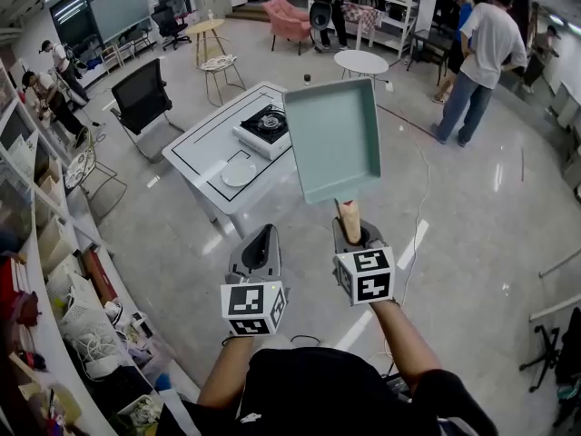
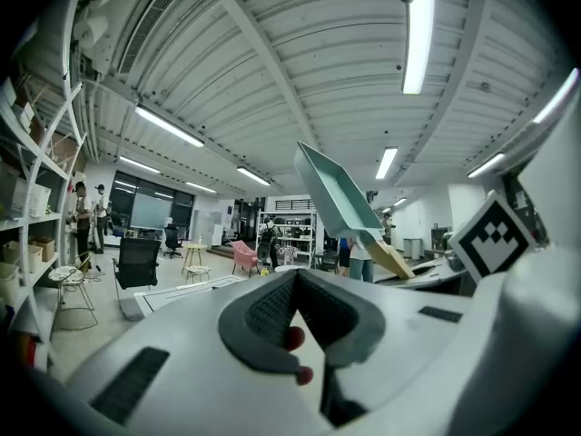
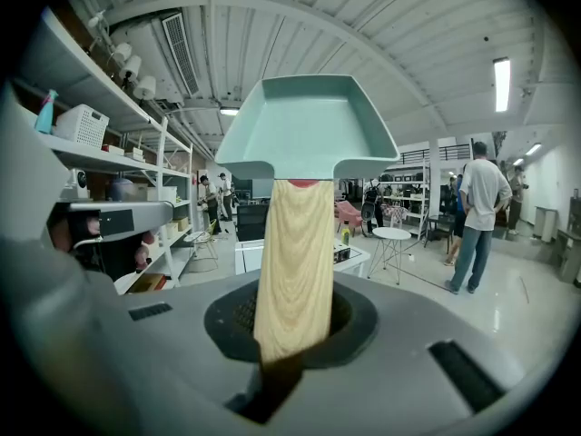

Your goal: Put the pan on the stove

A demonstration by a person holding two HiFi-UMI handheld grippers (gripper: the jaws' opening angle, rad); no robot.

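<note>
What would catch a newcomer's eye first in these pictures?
A mint-green square pan hangs mid-air at the head view's centre, its wooden handle clamped in the right hand-held gripper. Beyond it stands a white table carrying a stove. The left hand-held gripper alongside is shut and empty.

Left gripper (image 1: 262,245) closed, right gripper (image 1: 350,232) clamped

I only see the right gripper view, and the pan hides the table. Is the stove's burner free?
Observer: Yes; in the head view the stove on the white table has nothing on its burner.
Operator: Anything beside it?
Observer: A white plate lies on the table beside the stove.
Operator: And the left hand-held gripper?
Observer: The left hand-held gripper is shut and empty.
</note>
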